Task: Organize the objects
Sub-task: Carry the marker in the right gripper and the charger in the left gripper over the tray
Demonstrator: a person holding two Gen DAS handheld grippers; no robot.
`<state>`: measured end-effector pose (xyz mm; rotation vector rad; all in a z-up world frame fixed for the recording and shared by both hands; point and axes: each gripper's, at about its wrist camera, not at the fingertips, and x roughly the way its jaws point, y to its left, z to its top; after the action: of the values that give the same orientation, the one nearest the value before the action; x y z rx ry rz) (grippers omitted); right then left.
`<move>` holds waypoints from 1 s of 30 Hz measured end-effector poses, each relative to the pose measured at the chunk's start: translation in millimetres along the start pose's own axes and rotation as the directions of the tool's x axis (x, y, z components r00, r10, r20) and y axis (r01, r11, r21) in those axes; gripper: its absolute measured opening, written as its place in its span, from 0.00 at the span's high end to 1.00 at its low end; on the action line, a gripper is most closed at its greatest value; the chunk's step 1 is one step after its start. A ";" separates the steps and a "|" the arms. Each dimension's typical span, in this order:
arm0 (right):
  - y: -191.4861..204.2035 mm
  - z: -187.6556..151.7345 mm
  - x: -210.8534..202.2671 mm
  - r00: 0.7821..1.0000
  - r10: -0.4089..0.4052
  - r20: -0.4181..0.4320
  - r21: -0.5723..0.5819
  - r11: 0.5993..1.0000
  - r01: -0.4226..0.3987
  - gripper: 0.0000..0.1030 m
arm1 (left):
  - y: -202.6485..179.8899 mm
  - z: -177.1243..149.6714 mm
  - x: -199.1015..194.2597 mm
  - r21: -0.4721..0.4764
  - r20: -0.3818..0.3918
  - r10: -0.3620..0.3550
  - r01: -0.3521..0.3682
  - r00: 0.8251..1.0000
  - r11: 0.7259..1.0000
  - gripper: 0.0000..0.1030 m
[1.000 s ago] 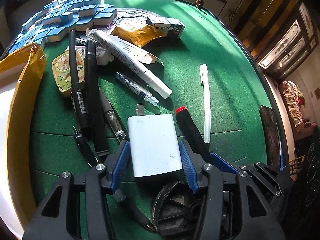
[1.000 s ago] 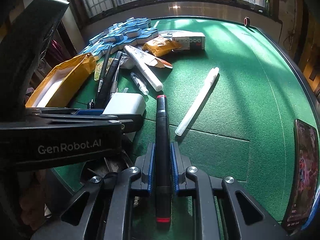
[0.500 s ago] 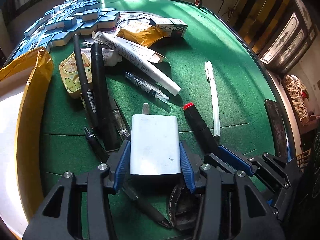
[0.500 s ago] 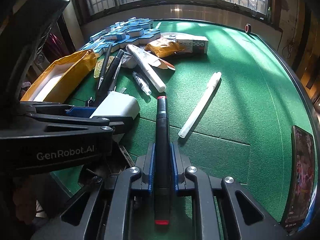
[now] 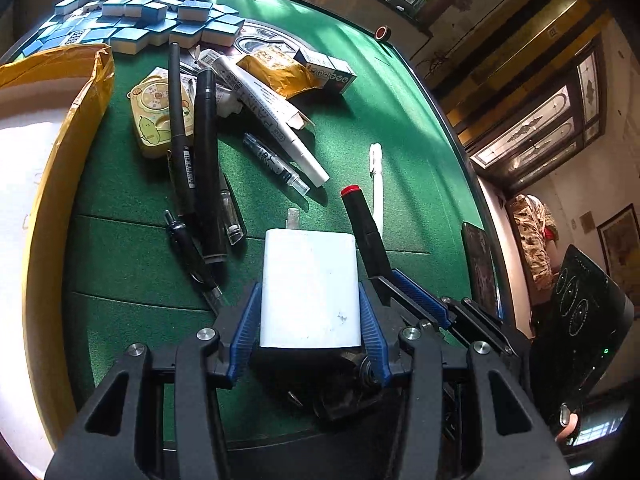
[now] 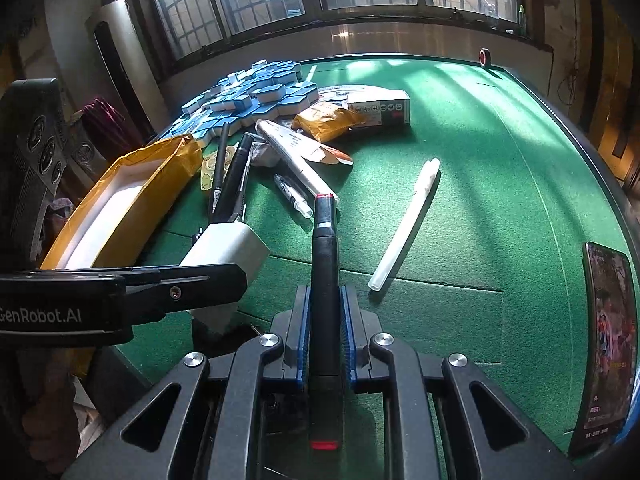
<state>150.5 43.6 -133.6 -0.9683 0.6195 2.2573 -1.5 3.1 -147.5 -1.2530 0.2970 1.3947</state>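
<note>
My left gripper (image 5: 308, 316) is shut on a white charger block (image 5: 309, 288), its blue pads pressing both sides; the plug prong points forward. The block hangs above the green table, also seen from the side as the charger block (image 6: 226, 246) in the right wrist view. My right gripper (image 6: 325, 320) is shut on a black marker (image 6: 325, 264) with red ends, held lengthwise between the pads. The same marker (image 5: 362, 224) shows right of the charger. Black pens (image 5: 200, 160), a clear refill (image 5: 276, 164) and a white pen (image 6: 406, 224) lie on the felt.
An open yellow-wrapped box (image 6: 120, 208) with a white inside sits at the left. Blue tiles (image 5: 132, 4) pile at the far left. A long white carton (image 5: 264, 100), a yellow packet (image 5: 280, 72) and a small box (image 6: 380, 108) lie behind. A phone (image 6: 608, 344) rests at the right edge.
The left gripper has lifted and tilted with the charger, so the table items sit farther off and more of the room shows at right. The right gripper holds the marker still.
</note>
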 end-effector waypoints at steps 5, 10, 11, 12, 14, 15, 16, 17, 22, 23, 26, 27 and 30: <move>0.5 4.8 -5.6 1.000 0.013 0.024 0.022 1.000 -0.014 0.87 | 7.4 1.7 -15.6 -0.041 0.033 -0.041 0.043 0.999 0.998 0.55; 15.5 10.4 -13.9 0.997 0.056 0.050 0.011 0.998 -0.056 0.87 | 14.9 4.9 -34.8 -0.071 0.059 -0.078 0.082 0.995 0.994 0.55; 20.0 11.6 -15.2 0.996 0.067 0.055 0.005 0.998 -0.067 0.87 | 17.3 5.3 -40.3 -0.079 0.065 -0.084 0.089 0.994 0.993 0.55; 25.3 12.7 -16.8 0.995 0.078 0.062 -0.003 0.997 -0.078 0.87 | 20.5 5.6 -46.7 -0.090 0.069 -0.088 0.094 0.994 0.992 0.55; 36.2 15.8 -19.5 0.992 0.096 0.075 -0.021 0.995 -0.095 0.87 | 26.9 5.9 -62.0 -0.104 0.089 -0.095 0.104 0.992 0.989 0.55; 41.5 17.9 -20.3 0.991 0.113 0.077 -0.026 0.993 -0.112 0.87 | 30.6 5.9 -69.7 -0.110 0.104 -0.090 0.102 0.990 0.989 0.55; 47.2 20.8 -20.3 0.987 0.143 0.073 -0.031 0.990 -0.141 0.87 | 35.0 5.7 -78.1 -0.117 0.121 -0.080 0.094 0.989 0.989 0.55; 54.1 23.3 -19.9 0.982 0.174 0.067 -0.036 0.984 -0.172 0.87 | 40.6 5.4 -85.9 -0.125 0.136 -0.067 0.084 0.988 0.989 0.55; 100.7 33.3 -7.1 0.947 0.322 0.006 -0.066 0.945 -0.321 0.87 | 84.4 1.7 -117.9 -0.224 0.193 0.025 0.020 0.981 0.974 0.55; 112.2 34.3 -2.8 0.935 0.356 -0.012 -0.074 0.932 -0.355 0.87 | 95.2 0.0 -124.4 -0.251 0.206 0.052 0.001 0.977 0.968 0.55; 146.9 35.4 9.2 0.914 0.403 -0.042 -0.120 0.906 -0.405 0.87 | 128.0 -6.2 -143.2 -0.331 0.234 0.136 -0.053 0.963 0.942 0.55; 157.3 36.5 12.1 0.908 0.416 -0.048 -0.137 0.898 -0.419 0.87 | 138.0 -8.2 -148.2 -0.355 0.241 0.160 -0.067 0.957 0.933 0.55; 186.6 37.2 23.7 0.886 0.455 -0.089 -0.165 0.871 -0.463 0.87 | 164.8 -15.0 -159.3 -0.421 0.255 0.223 -0.099 0.941 0.901 0.55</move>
<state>-7.4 -58.2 -95.1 -1.0492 0.7373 2.7598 -171.8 -145.4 -105.7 -1.3443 -0.1079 1.8319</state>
